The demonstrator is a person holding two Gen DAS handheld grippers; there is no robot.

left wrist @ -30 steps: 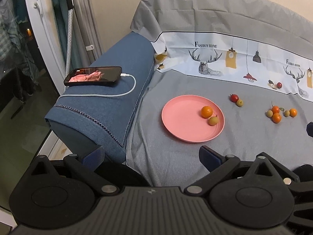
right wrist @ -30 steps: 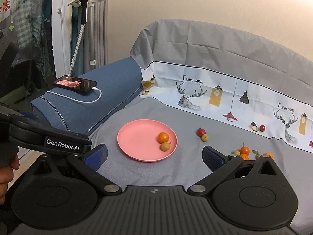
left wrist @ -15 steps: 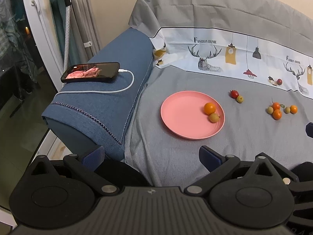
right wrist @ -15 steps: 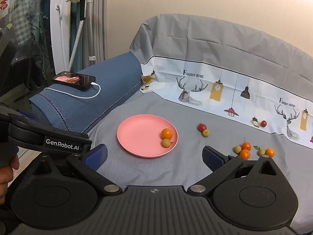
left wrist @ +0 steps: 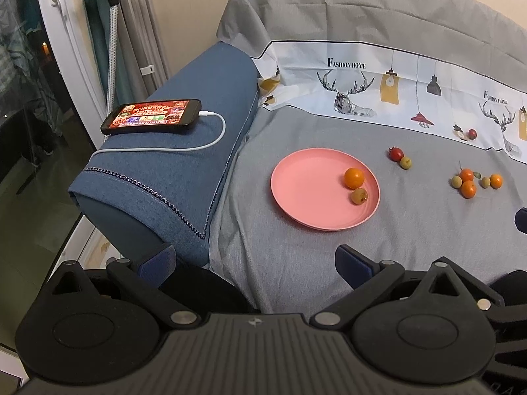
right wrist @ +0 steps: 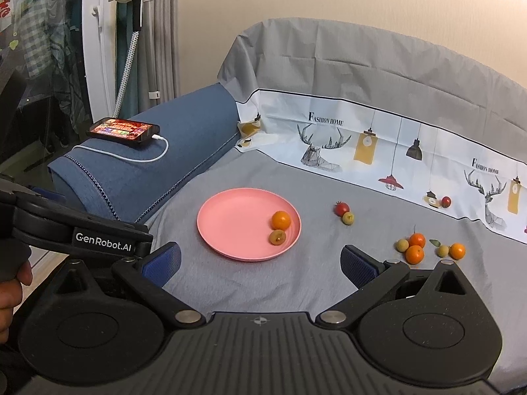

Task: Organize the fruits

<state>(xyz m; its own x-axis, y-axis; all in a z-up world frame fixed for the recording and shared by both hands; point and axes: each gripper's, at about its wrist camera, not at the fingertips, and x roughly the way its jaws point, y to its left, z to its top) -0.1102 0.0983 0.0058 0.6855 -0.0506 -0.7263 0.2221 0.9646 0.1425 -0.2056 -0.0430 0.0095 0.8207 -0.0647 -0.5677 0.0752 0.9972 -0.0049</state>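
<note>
A pink plate [left wrist: 306, 184] [right wrist: 230, 223] lies on the grey sheet and holds an orange [left wrist: 354, 177] [right wrist: 281, 220] and a brownish-yellow fruit [left wrist: 359, 195] [right wrist: 277, 237]. To its right lie a red tomato [left wrist: 395, 153] [right wrist: 341, 208] with a small green fruit [left wrist: 406, 163] [right wrist: 348, 218] beside it. Further right is a cluster of oranges and green fruits [left wrist: 467, 184] [right wrist: 415, 250]. My left gripper [left wrist: 255, 261] is open and empty, well short of the plate. My right gripper [right wrist: 260, 261] is open and empty, in front of the plate.
A blue armrest [left wrist: 171, 177] [right wrist: 145, 171] at the left carries a lit phone [left wrist: 151, 120] [right wrist: 123, 130] on a white cable. A printed backrest cover [left wrist: 378, 92] rises behind the fruits, with a red fruit [left wrist: 472, 134] [right wrist: 446, 201] at its foot. The left gripper's body [right wrist: 75, 230] shows at the right view's left.
Both views have shifted slightly; the plate and fruits appear a little lower and closer. The phone screen shows a different picture. No fruit has moved.
</note>
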